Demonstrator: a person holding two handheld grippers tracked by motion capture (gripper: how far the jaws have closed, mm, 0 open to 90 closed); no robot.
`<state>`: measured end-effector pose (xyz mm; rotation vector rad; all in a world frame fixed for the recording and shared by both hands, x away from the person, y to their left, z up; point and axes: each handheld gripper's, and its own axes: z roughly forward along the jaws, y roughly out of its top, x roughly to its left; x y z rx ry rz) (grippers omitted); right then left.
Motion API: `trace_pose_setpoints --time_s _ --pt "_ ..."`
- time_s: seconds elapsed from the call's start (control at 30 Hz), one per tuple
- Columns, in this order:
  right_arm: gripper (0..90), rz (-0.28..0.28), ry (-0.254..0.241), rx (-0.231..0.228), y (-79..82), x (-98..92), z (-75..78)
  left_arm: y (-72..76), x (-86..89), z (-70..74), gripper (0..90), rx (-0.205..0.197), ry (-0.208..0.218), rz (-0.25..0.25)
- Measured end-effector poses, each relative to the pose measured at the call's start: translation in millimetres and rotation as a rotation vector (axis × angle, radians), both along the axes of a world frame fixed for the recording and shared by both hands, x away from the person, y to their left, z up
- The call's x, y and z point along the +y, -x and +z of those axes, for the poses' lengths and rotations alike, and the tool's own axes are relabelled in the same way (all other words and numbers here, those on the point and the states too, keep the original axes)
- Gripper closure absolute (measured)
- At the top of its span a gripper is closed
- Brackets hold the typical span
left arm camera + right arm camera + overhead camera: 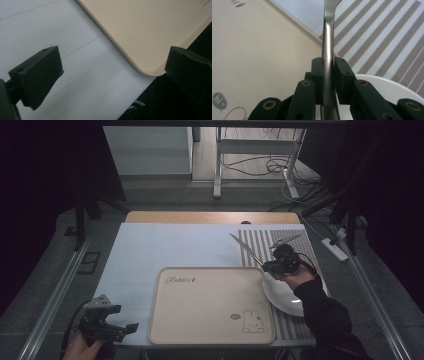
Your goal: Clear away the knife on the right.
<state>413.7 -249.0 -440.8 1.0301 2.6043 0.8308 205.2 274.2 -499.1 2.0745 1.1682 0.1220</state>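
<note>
While clamped in right hand-held gripper, fork above plate, left hand-held gripper wide open, empty

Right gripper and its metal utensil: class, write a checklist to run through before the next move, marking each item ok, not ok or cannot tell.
1. Right gripper shut on the metal utensil: ok.
2. Utensil lifted off the striped mat: ok.
3. Which utensil it is: cannot tell; the head is cut off.
4. Beige tray has bare room: ok.
5. White plate beside the tray, on the mat: ok.
6. Left gripper open, holding nothing, at the tray's near left corner: ok.
</note>
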Motion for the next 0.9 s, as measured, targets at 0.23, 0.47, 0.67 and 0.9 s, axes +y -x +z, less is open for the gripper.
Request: trace_pose_setpoints --time_s 0.23,0.47,0.67,0.9 --pt "79.5 0.052 -0.007 -0.008 28.2 16.5 0.6 -0.1 -0.4 0.0 1.3 0.000 -0.005 -0.002" --pt "79.5 0.102 -0.015 -0.002 52.9 31.9 -7.8 -0.3 -0.4 -0.1 1.3 0.000 -0.004 -0.001" --pt "79.5 0.135 -0.001 0.019 73.1 40.0 -18.4 -0.2 -0.6 -0.1 1.3 0.000 -0.006 -0.002" --pt "79.5 0.138 0.022 0.056 90.5 39.0 -36.5 -0.2 -1.0 -0.1 1.3 0.000 -0.007 -0.001"
